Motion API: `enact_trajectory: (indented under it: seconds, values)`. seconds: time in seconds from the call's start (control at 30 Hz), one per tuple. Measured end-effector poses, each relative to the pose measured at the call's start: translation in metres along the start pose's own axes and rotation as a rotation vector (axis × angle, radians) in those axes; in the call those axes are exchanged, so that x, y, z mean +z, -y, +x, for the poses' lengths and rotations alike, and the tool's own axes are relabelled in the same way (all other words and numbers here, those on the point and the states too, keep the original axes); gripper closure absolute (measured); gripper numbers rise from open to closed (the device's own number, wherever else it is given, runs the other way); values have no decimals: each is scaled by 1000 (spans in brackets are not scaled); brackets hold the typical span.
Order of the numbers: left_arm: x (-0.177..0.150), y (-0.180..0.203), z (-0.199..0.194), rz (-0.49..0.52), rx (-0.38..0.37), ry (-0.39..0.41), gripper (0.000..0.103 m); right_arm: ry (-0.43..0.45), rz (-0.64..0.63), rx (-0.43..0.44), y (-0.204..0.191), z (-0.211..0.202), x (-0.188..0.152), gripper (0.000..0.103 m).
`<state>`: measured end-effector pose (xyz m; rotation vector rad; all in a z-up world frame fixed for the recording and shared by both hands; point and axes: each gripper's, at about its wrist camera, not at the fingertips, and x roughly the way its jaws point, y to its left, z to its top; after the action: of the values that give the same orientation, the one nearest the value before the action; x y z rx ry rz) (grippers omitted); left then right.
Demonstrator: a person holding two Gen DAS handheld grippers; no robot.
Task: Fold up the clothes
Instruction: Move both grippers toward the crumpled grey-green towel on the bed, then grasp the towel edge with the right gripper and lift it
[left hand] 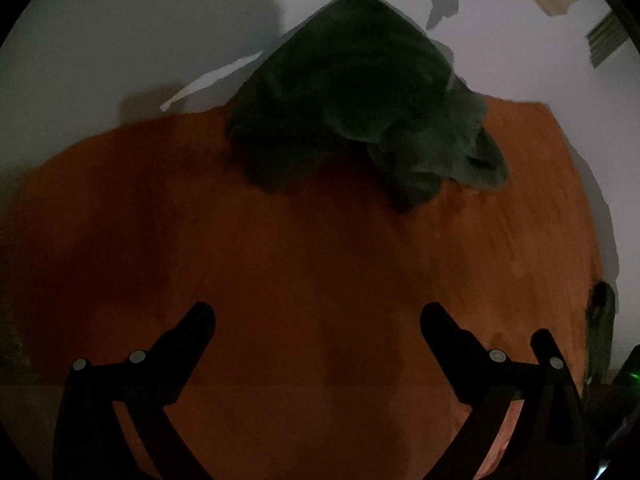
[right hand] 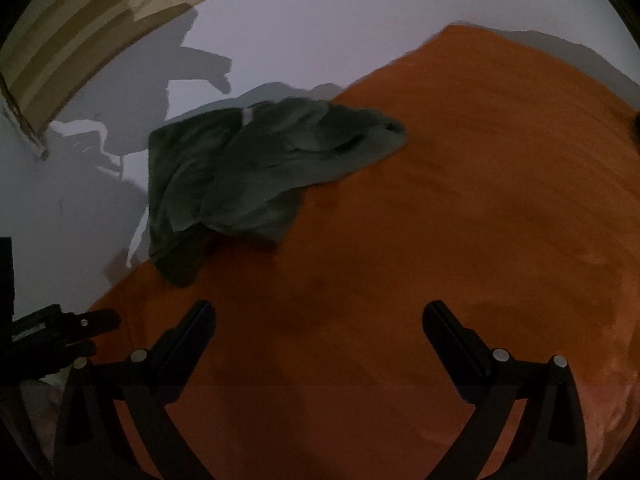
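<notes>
Black-fingered left claw (left hand: 318,314) and right claw (right hand: 319,312) both hang with fingers spread wide, gripping nothing, over an orange fuzzy cloth surface (right hand: 460,208). Well ahead, a crumpled dark green garment (left hand: 360,112) lies at its far edge. Folding looks unstarted; next, reach forward and pinch an edge to spread it.

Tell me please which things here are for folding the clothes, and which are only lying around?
For the job:
- crumpled grey-green garment
- orange surface it lies on
- left gripper, open
- right gripper, open

Only around:
- white wall
- striped wooden piece, upper left in the right view
</notes>
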<state>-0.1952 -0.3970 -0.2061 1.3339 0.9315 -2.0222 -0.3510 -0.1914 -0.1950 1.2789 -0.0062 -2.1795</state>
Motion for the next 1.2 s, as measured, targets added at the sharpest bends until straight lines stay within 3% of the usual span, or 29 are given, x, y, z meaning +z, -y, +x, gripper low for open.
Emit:
enact_trajectory:
  seconds: [0.2, 0.43, 0.63, 0.77, 0.93, 1.07, 1.17, 1.2]
  values:
    - [24, -17, 49, -81, -3, 1, 1, -86, 62, 54, -5, 50, 20, 0]
    - [44, -51, 64, -313, -91, 8, 1, -117, 168, 98, 7, 86, 41, 0]
    - [37, -74, 71, -470, -212, 145, 1, -123, 173, 159, -17, 120, 68, 0]
    - [36, -82, 76, -488, -302, 185, 1, -126, 167, 180, -36, 152, 81, 0]
    - [46, -93, 67, -445, -242, 286, 1, -153, 219, 237, -51, 190, 88, 1]
    - [50, -103, 89, -489, -275, 227, 1, -151, 229, 261, -65, 206, 95, 5]
    - [52, -106, 97, -508, -287, 205, 1, -147, 215, 226, -76, 215, 101, 7]
    - [53, -107, 100, -514, -290, 197, 1, -144, 209, 210, -79, 217, 102, 17]
